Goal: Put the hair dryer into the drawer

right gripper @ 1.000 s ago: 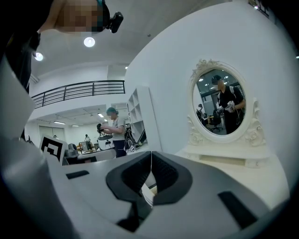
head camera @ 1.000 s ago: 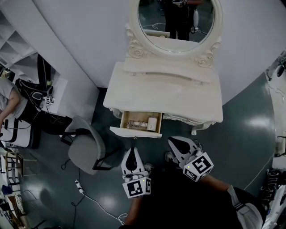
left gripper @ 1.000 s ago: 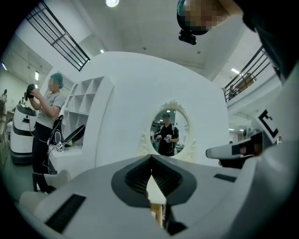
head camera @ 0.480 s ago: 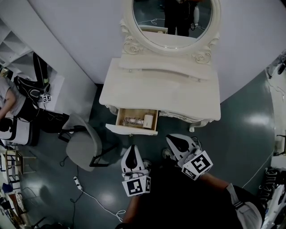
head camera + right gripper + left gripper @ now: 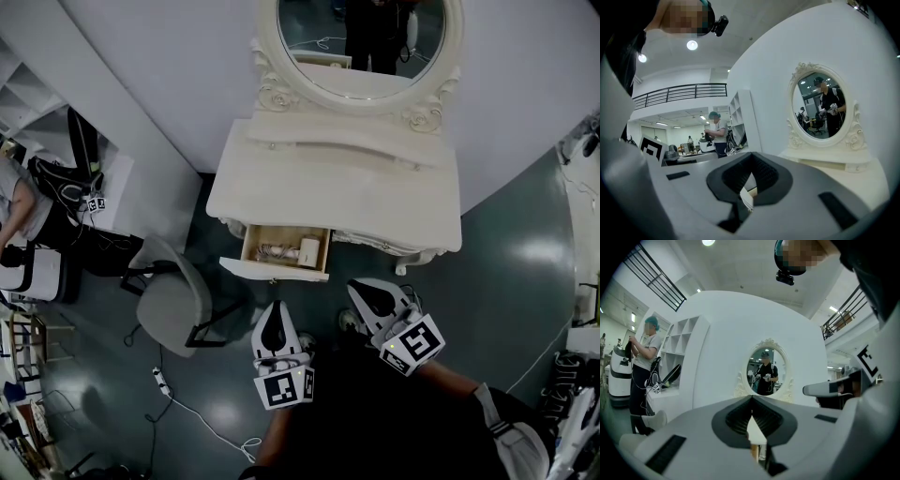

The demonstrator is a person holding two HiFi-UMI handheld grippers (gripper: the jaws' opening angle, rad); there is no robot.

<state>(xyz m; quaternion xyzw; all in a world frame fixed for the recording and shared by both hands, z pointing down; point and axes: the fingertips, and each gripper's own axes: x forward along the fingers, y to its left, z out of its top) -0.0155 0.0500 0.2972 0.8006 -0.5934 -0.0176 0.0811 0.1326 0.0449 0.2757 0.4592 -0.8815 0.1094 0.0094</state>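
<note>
The left hand-held gripper (image 5: 273,317) and right hand-held gripper (image 5: 366,292) are closed and empty, lower centre. What looks like the hair dryer (image 5: 273,251) lies in the bench's (image 5: 337,192) open drawer (image 5: 274,271), mid-frame.

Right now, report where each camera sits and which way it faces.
Head view: on the person's head, looking steeply down at the dressing table and its open drawer; the left tool, right tool and the person's torso show.
Left gripper view: on the left tool, looking level along its shut jaws at the mirror; its jaws fill the bottom.
Right gripper view: on the right tool, looking along its shut jaws, mirror off to the right.
Shared: all three show the mirror.
</note>
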